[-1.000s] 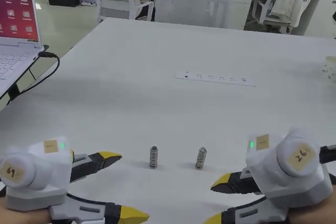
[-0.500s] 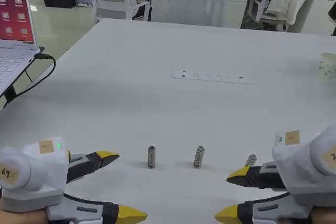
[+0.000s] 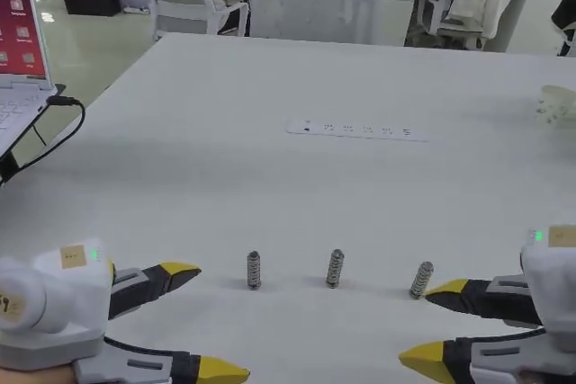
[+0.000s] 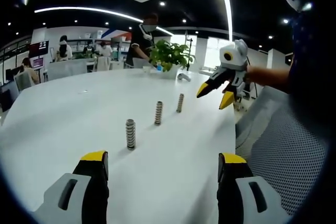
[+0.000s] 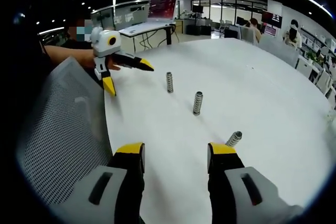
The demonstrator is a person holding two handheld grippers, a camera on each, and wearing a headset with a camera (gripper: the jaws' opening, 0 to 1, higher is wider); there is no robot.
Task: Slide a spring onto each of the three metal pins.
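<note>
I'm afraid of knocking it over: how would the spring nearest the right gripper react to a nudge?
That spring leans, while the middle spring and left spring stand upright, so it would probably tip easily. Thin and tall, it looks light. Its coils would likely flex if squeezed.

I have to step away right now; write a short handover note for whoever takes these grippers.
Left gripper: open, empty, beside the left spring.
Right gripper: open, empty, one tip close to the right spring, which leans slightly.
Middle spring stands upright between the other two on the table.
Done: all three stand in a row, so the job looks finished.
Left: likely only checking the leaning one.
</note>
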